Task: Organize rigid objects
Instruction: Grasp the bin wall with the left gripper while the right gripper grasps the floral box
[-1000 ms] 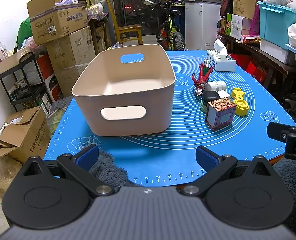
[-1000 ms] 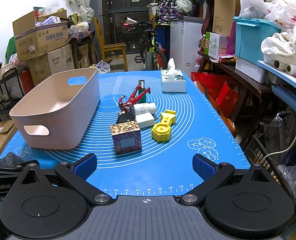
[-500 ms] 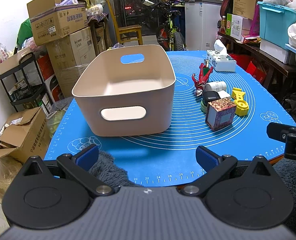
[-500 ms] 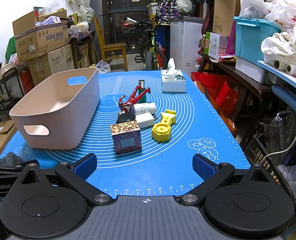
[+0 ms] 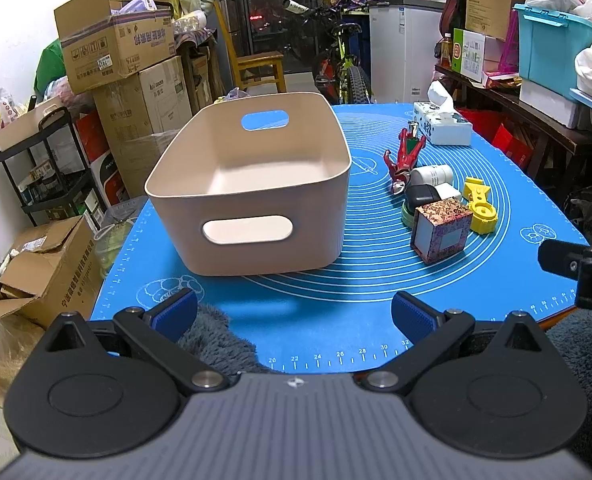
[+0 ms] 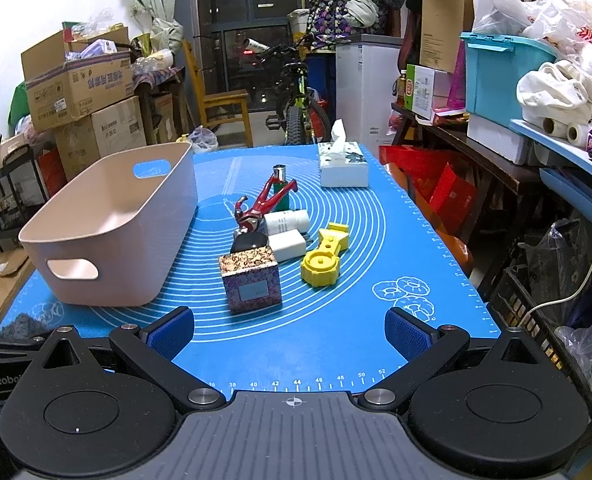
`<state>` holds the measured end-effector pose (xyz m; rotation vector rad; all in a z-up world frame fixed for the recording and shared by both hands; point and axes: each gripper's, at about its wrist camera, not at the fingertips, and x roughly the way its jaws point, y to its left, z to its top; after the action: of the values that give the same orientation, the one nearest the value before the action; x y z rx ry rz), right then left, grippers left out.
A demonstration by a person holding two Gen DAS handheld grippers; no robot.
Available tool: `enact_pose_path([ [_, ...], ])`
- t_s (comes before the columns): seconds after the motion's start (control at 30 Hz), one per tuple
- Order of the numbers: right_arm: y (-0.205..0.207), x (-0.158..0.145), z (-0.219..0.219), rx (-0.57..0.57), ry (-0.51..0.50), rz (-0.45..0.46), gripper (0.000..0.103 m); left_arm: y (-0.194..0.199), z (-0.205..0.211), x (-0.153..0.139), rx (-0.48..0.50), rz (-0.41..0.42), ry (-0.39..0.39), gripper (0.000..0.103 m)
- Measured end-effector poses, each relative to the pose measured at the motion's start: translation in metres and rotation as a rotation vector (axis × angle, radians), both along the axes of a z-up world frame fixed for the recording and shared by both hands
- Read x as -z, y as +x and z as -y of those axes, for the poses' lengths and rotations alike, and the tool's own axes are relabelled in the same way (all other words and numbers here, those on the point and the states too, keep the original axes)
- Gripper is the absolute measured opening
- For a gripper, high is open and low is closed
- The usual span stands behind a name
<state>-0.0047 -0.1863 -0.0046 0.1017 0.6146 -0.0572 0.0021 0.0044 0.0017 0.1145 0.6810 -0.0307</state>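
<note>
Nothing has moved since the earlier frames: both the left gripper point(image 5: 294, 312) and right gripper point(image 6: 290, 330) hover with jaws wide, holding nothing. Beside the beige bin point(image 5: 252, 216), the patterned box point(image 6: 251, 278), yellow tool point(image 6: 323, 260) and red figure point(image 6: 262, 206) lie clustered on the blue mat point(image 6: 335, 340).

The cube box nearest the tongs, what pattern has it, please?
A floral pattern, clearest in the right wrist view.

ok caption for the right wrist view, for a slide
Open right gripper faces a patterned box, yellow tool and red figure beside an empty pink bin.
</note>
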Motion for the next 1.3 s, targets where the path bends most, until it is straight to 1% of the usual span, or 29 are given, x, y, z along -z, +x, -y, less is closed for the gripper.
enact_pose_path([
  [0.2,-0.005,-0.017,0.008,0.012,0.04,0.047,0.101,0.004,-0.004,-0.012,-0.01,0.008,-0.016,0.102],
  [0.37,0.006,-0.031,0.006,-0.002,0.034,0.066,0.101,0.015,-0.014,-0.029,-0.048,0.04,0.01,0.102],
  [0.5,0.022,-0.038,-0.003,-0.038,0.011,0.07,0.101,0.033,-0.029,-0.045,-0.095,0.034,0.022,0.102],
  [0.6,0.037,-0.038,-0.012,-0.068,-0.015,0.062,0.101,0.053,-0.039,-0.055,-0.119,0.0,0.037,0.102],
  [0.7,0.051,-0.034,-0.018,-0.089,-0.01,0.046,0.101,0.074,-0.054,-0.064,-0.16,-0.009,0.026,0.102],
  [0.83,0.078,-0.024,-0.017,-0.112,0.048,0.0,0.101,0.104,-0.068,-0.065,-0.169,-0.053,0.025,0.102],
  [0.93,0.1,-0.013,-0.019,-0.11,0.035,-0.034,0.101,0.127,-0.083,-0.061,-0.187,-0.069,-0.006,0.102],
  [1.1,0.136,0.007,-0.026,-0.124,0.001,-0.092,0.101,0.157,-0.103,-0.052,-0.214,-0.095,-0.027,0.102],
  [1.2,0.154,0.019,-0.03,-0.133,-0.026,-0.124,0.101,0.174,-0.11,-0.041,-0.212,-0.124,-0.018,0.102],
  [1.3,0.167,0.03,-0.036,-0.14,-0.046,-0.155,0.101,0.183,-0.113,-0.03,-0.199,-0.148,0.011,0.101],
])
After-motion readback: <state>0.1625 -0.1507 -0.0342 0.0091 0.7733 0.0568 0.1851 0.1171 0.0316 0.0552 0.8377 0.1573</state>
